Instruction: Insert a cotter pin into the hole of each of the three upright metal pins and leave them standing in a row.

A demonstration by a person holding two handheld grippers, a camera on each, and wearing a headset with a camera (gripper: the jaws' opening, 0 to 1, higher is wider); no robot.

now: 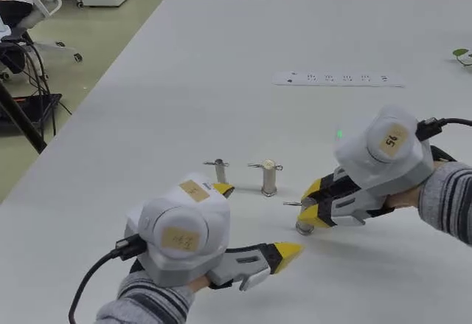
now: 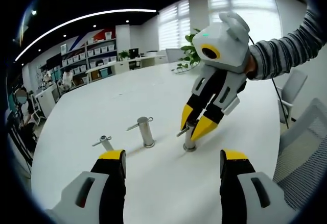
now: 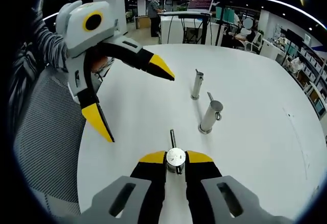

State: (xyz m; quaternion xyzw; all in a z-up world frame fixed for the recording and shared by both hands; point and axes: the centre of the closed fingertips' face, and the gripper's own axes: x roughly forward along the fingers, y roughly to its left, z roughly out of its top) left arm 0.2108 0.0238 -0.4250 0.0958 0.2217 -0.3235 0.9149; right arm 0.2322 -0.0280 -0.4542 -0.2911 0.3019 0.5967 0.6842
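While right claw (image 1: 308, 212) pinches 3rd metal pin (image 3: 175, 157), cotter pin (image 3: 172, 136) thru it, left claw (image 1: 254, 219) hangs spread nearby; middle pin (image 1: 269, 178) & far pin (image 1: 220, 170) stand upright on counter (image 1: 221, 80).

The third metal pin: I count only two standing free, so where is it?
The third metal pin stands right of centre in the head view, its top clamped by the right gripper, right of the middle pin.
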